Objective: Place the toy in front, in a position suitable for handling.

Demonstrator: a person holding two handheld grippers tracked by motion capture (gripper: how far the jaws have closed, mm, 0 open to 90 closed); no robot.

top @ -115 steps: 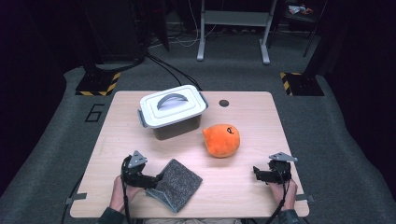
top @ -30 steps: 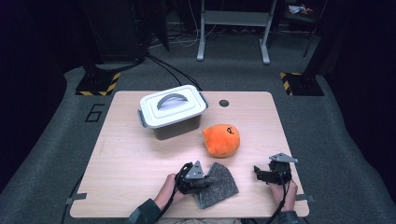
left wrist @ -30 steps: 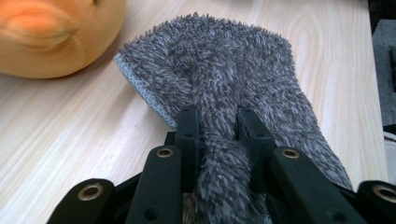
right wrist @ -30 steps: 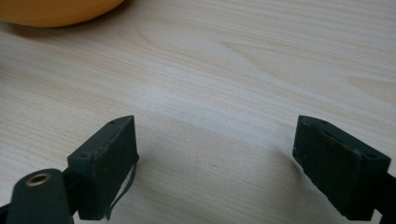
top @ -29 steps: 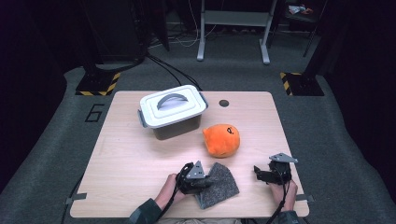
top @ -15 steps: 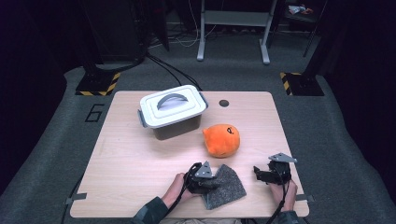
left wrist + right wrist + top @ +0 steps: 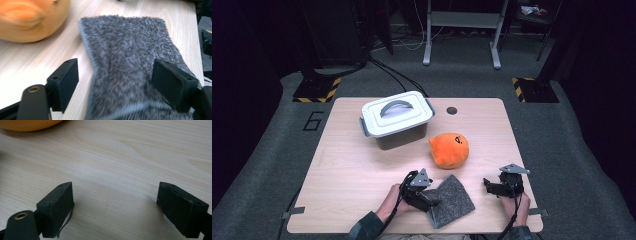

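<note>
The grey cloth (image 7: 451,200) lies flat on the table (image 7: 347,165) directly in front of the left gripper (image 7: 428,199), its near edge between the 2 jaws, its long axis running away toward the orange plush toy (image 7: 449,149); the jaws have just been opening and now stand wide, pads off the fabric (released, by the look of it); the right gripper (image 7: 488,186), open and empty, sits well apart beyond the cloth's far side.

On the pale wooden table (image 7: 347,170) lay one grey fuzzy cloth (image 7: 452,200), one round orange plush toy (image 7: 449,150) and one white lidded plastic box with a grey handle (image 7: 396,119). Two black handheld grippers, left (image 7: 429,202) and right (image 7: 488,186), were present.
</note>
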